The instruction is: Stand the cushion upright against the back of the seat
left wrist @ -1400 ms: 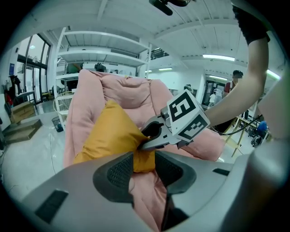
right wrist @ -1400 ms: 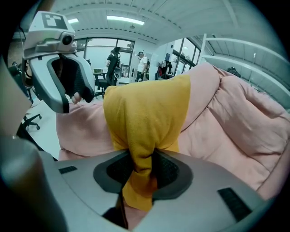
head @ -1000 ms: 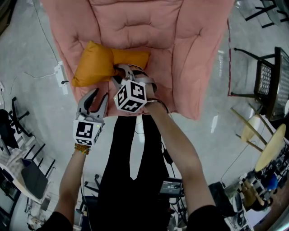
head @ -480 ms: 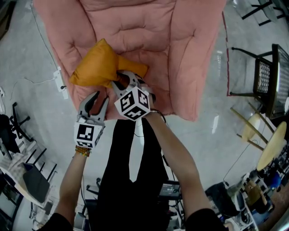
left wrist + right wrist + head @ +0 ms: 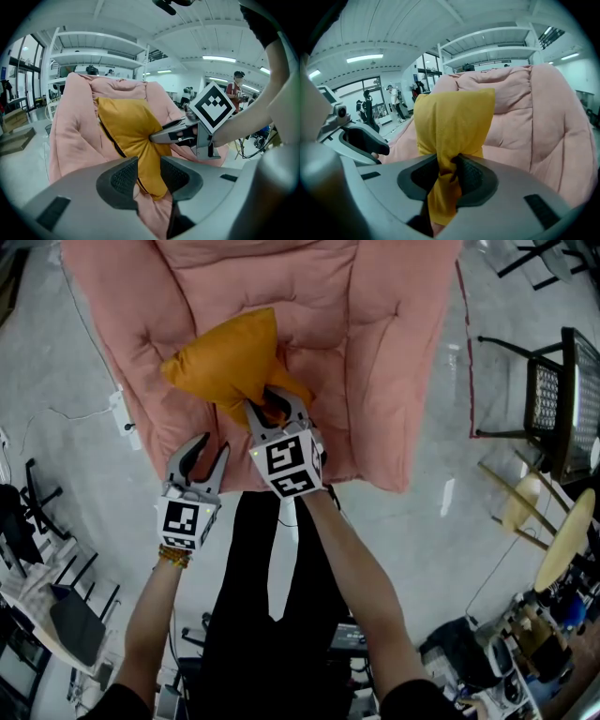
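Pink quilted padding covers the seat [image 5: 394,334], which fills the top of the head view with its back rising away from the person. The orange cushion [image 5: 230,367] is held off the seat pan at the left front of the seat. It is tipped up on end with its broad face turned toward the backrest, but it does not appear to lean on it.

The step in hand looks like the carry and tilt, with the cushion raised but not yet placed. The next move likely calls for carrying it deeper into the seat, setting its lower edge on the pan so that the top rests against the back, and only then letting go.

The right gripper [image 5: 275,412] has its jaws clenched on a bunched fold near the cushion's lower end. Most of the cushion stands above and beyond the jaws, and a short tail of cloth hangs below them. The left gripper [image 5: 206,451] hovers at the seat's front edge with its jaws apart and empty. The cushion's lower corner shows through the gap, but it lies beyond the pads.
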